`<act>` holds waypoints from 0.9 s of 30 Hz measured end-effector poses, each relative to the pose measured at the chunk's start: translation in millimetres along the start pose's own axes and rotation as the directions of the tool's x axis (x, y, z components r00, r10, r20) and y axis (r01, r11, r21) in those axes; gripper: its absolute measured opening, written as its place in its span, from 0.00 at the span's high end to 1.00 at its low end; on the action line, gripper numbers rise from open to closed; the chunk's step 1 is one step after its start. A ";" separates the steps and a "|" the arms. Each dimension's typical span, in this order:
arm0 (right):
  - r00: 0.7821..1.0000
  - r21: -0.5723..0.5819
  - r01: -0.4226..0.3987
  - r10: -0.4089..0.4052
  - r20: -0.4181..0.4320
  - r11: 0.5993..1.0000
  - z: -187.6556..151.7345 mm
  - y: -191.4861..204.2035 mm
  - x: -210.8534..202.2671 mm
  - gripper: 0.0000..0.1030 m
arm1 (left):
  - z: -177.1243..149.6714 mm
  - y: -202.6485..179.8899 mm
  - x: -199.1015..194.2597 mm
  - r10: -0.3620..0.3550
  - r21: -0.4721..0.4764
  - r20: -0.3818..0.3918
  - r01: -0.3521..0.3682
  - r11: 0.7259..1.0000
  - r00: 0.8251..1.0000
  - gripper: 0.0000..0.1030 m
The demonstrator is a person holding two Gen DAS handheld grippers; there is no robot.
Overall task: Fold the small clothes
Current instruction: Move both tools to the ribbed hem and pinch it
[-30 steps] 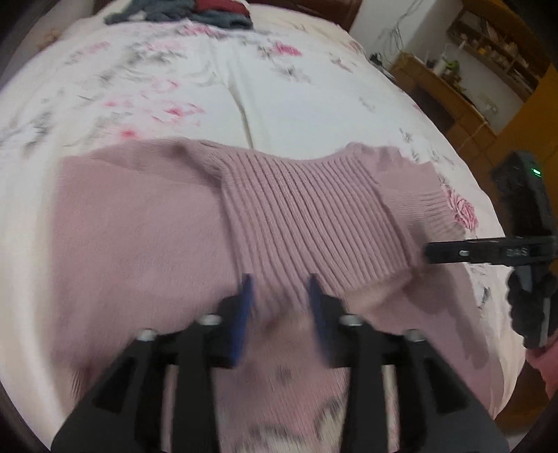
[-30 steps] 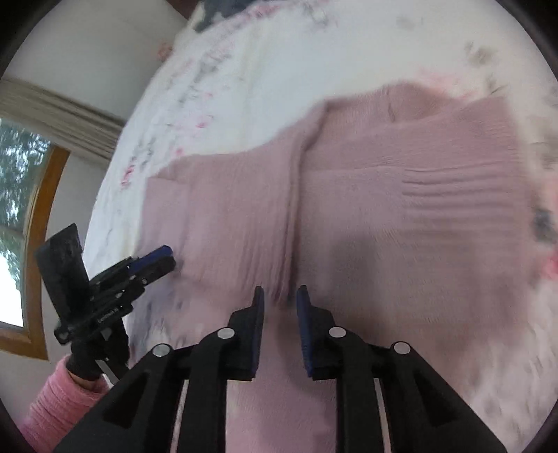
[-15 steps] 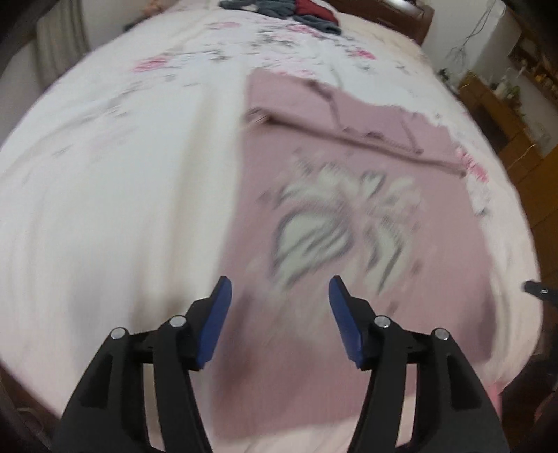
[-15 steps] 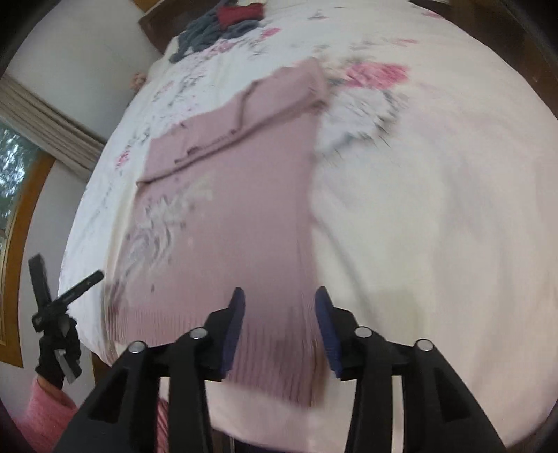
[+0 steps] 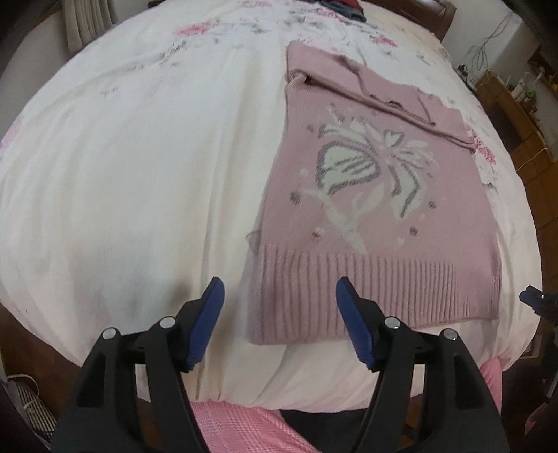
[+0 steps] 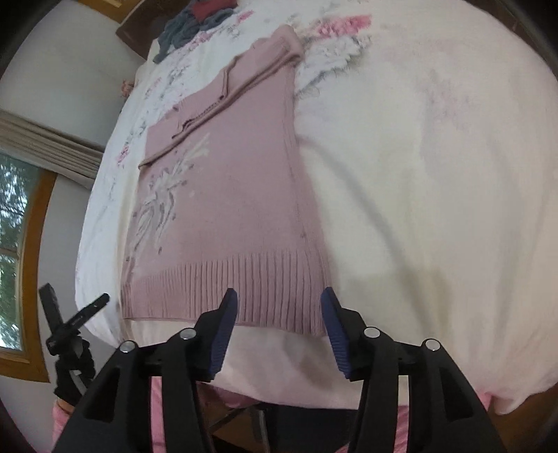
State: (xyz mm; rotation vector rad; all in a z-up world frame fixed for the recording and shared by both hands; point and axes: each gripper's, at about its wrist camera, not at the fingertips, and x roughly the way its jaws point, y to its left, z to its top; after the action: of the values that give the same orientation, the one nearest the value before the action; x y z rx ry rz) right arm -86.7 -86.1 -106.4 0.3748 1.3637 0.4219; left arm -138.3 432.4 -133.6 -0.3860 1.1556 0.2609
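We find the pink sweater (image 5: 376, 195) lying flat on the bed (image 5: 132, 167), front side up, with a white and grey bow pattern (image 5: 366, 174) showing across the chest. Its upper part, with the sleeves, is folded down over the body, forming a band across the far end. The ribbed hem (image 6: 244, 289) lies nearest the near edge of the bed, on the white floral bedspread. The left gripper (image 5: 279, 313) hovers just short of the hem's left corner with its jaws spread wide and nothing between the blue pads (image 5: 205, 324). The right gripper (image 6: 279, 320) is held over the hem's right portion, likewise with jaws wide apart and holding nothing; we cannot tell whether either tool touches the fabric. In the right wrist view the left gripper appears at lower left, held in a dark-gloved hand (image 6: 75, 376) with a pink sleeve below it. A heap of dark and red clothes (image 6: 195, 21) sits at the far end of the bed, well apart from the sweater. A window with a wooden frame (image 6: 31, 244) is on the left wall.
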 end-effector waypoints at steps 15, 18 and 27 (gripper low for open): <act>0.994 0.057 0.047 -0.041 -0.103 0.997 -15.9 -29.5 42.6 0.43 | -17.0 12.5 39.3 -0.097 -0.070 -0.116 0.089 0.994 0.989 0.35; 0.993 0.051 0.054 -0.048 -0.111 0.997 -18.2 -31.2 48.1 0.43 | -20.6 13.7 55.9 -0.102 -0.102 -0.146 0.088 0.991 0.984 0.34; 0.992 0.050 0.043 -0.037 -0.117 0.998 -12.6 -27.4 55.7 0.42 | -15.4 21.6 56.3 -0.171 -0.198 -0.132 0.143 0.970 0.976 0.42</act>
State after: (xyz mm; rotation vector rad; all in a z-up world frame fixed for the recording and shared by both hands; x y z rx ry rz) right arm -88.6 -82.0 -169.6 0.3699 1.4958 0.3803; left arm -138.0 445.6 -194.5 -0.6697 1.2429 0.2044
